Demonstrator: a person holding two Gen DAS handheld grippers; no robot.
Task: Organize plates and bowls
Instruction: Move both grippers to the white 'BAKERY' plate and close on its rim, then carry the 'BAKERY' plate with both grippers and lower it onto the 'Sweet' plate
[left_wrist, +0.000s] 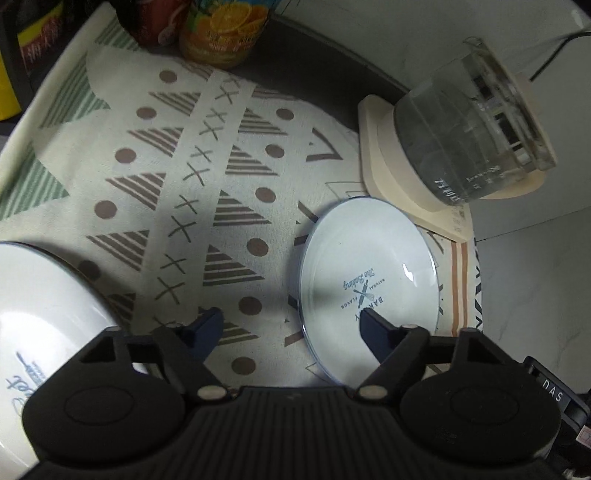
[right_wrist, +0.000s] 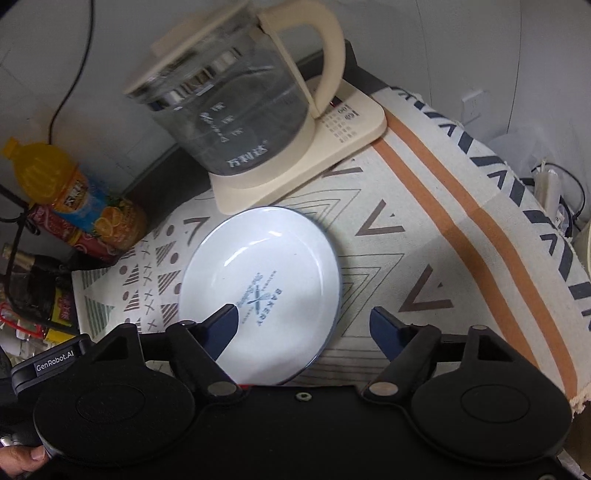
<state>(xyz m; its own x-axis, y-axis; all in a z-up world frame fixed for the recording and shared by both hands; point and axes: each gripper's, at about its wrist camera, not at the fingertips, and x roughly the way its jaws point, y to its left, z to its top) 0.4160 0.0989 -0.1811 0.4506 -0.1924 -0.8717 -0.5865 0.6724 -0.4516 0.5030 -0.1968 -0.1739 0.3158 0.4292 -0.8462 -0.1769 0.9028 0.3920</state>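
White plate (right_wrist: 266, 280) empty on cloth (left_wrist: 155, 177); glass kettle (right_wrist: 236, 110) on base. My left gripper (left_wrist: 291, 325) and right gripper (right_wrist: 304, 321) both released, straddling plate rim, gripping nothing.

The left gripper (left_wrist: 291, 325) points steeply down, jaws apart and empty, straddling the near-left rim of the white plate (left_wrist: 369, 273). The right gripper (right_wrist: 304, 319) tilts down likewise, jaws apart, straddling the plate's near-right rim without pressing it.

Second plate (left_wrist: 40, 310) cut by left edge
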